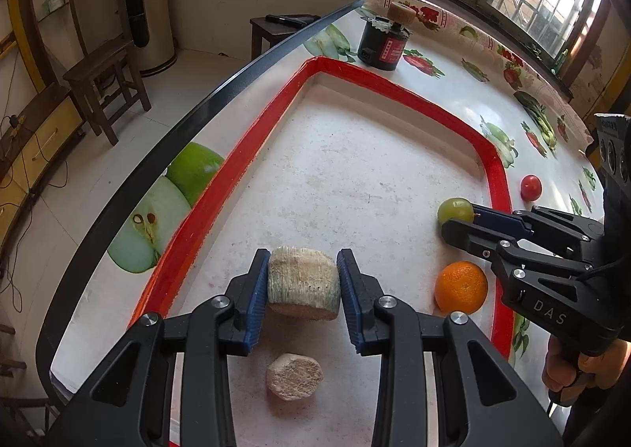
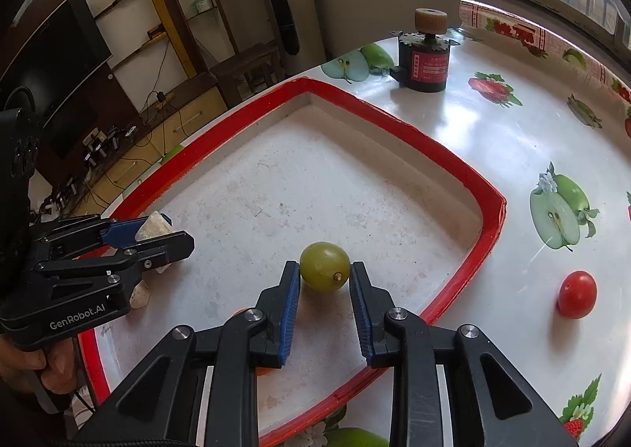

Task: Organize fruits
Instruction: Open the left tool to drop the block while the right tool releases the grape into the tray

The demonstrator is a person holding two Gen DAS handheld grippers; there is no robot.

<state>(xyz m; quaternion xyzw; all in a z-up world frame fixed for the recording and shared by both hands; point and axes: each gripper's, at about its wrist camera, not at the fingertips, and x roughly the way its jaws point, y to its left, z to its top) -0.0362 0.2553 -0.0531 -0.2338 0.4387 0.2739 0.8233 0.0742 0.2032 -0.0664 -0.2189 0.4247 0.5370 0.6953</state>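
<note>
My left gripper is shut on a pale cut fruit chunk and holds it above the white floor of the red-rimmed tray. A second pale chunk lies in the tray under it. My right gripper is open around a green grape that rests in the tray, with its fingertips on either side and a small gap on the right. An orange lies in the tray near the right rim. A red cherry tomato lies on the tablecloth outside the tray.
A black motor with a cork wheel stands on the fruit-print tablecloth beyond the tray. The table edge runs along the left, with stools and floor below it. Windows line the far side.
</note>
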